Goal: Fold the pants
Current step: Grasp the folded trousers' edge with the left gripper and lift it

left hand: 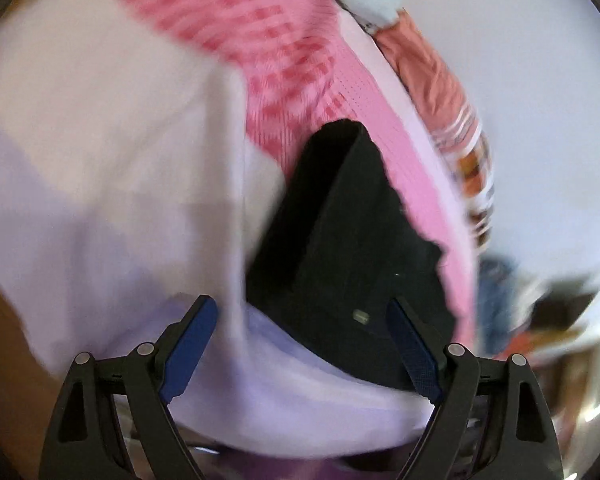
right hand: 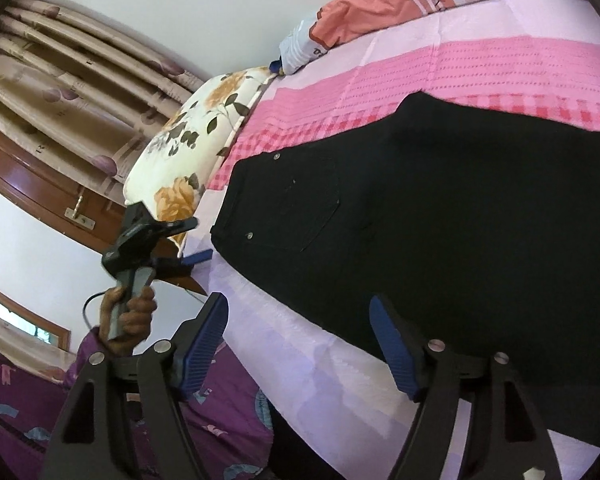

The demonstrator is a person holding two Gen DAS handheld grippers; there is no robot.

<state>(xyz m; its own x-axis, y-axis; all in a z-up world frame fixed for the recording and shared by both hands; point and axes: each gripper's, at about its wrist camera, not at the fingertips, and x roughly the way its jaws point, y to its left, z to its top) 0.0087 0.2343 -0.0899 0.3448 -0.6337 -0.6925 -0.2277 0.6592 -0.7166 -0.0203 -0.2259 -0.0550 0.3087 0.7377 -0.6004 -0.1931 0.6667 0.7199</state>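
- The black pants (right hand: pixel 440 216) lie spread on the bed sheet (right hand: pixel 420 64), which is pale lilac with pink bands, and fill the centre and right of the right wrist view.
- In that view a back pocket (right hand: pixel 304 208) with small metal rivets shows on the pants left of centre, and the waist edge faces the left of the frame.
- The right gripper (right hand: pixel 300 344) sits at the bottom of its own frame with its blue-padded fingers (right hand: pixel 204 344) spread wide and nothing between them.
- The near edge of the pants runs across just above and behind the right-hand finger; the left-hand finger is over bare sheet and purple patterned cloth (right hand: pixel 112 412) at the lower left.
- I cannot tell whether that right-hand finger touches the pants or only hangs in front of them.
- The left gripper (right hand: pixel 198 240) shows at the middle left of the right wrist view, held in the person's left hand (right hand: pixel 130 316), with its blue tips near the waist corner of the pants.
- In the left wrist view, which is blurred, the left gripper (left hand: pixel 302 344) has its fingers (left hand: pixel 188 352) spread apart and empty.
- There the pants (left hand: pixel 348 240) appear as a dark wedge in the centre, reaching down behind the right-hand finger, with pale sheet (left hand: pixel 100 160) behind the left-hand one.
- A flowered pillow (right hand: pixel 188 140) lies at the left end of the bed, and an orange and striped cloth (right hand: pixel 380 4) lies along the top of the frame.
- Beige patterned curtains (right hand: pixel 72 92) hang in the upper left.
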